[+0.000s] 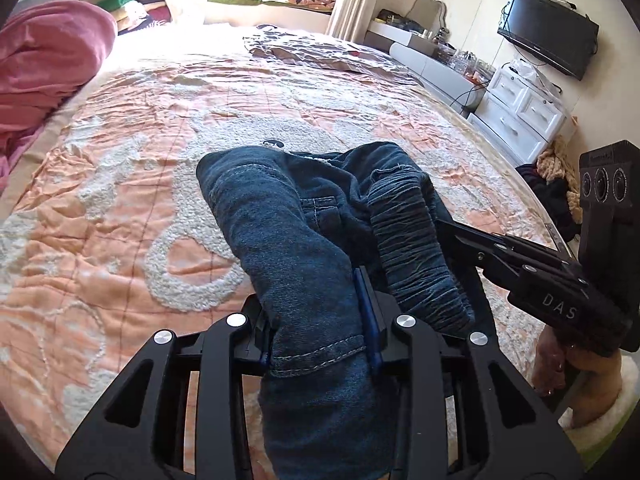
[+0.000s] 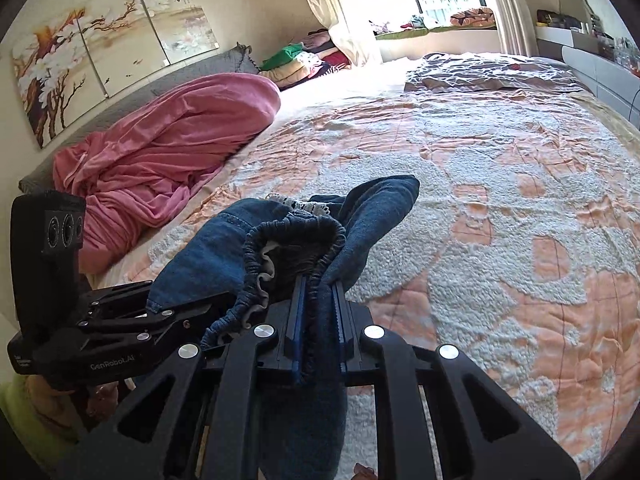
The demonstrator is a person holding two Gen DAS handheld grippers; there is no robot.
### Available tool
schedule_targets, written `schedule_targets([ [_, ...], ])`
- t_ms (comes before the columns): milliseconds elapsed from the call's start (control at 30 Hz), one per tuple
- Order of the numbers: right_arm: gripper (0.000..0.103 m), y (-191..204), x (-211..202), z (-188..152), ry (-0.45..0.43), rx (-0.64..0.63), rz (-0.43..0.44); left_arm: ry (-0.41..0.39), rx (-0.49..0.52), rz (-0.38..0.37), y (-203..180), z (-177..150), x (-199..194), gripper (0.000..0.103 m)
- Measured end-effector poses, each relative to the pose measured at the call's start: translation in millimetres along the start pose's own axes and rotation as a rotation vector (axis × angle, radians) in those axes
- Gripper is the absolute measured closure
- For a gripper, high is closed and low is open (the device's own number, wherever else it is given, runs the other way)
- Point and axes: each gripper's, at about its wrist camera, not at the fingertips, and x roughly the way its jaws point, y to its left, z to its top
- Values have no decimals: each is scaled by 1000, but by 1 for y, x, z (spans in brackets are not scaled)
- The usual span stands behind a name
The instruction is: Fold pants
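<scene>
Dark blue denim pants [image 1: 288, 232] hang bunched between both grippers above the bed. My left gripper [image 1: 320, 324] is shut on a thick fold of a leg with a stitched hem. My right gripper [image 2: 318, 312] is shut on the elastic waistband [image 2: 296, 236] of the pants [image 2: 224, 256]. In the left wrist view the right gripper [image 1: 452, 228] reaches in from the right into the gathered waistband. In the right wrist view the left gripper [image 2: 160, 312] grips denim at the left. The pants' lower parts hang out of sight.
The bed [image 1: 120, 208] has a peach and white textured quilt [image 2: 500, 208]. A pink blanket [image 2: 168, 140] lies heaped at its left side, a grey patterned cover [image 2: 480, 68] at the far end. A white dresser [image 1: 520, 112] and a wall TV [image 1: 548, 32] stand right of the bed.
</scene>
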Motion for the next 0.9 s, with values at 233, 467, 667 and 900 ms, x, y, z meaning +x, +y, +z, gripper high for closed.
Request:
schedule_targets([
  [233,91,-6,36,6,32,22,-16,13,-7,20,20,9,21,77],
  [467,91,-24,60,-8,88,69,-52,55,5,36,28,1,44,77],
  [667,89,-37,68,-17,127,119,-74,81,-7,36,35,-5,53,71],
  [900,62,-28,62,-17,132,47,-184,91,-27,39,41,-10,55,63],
])
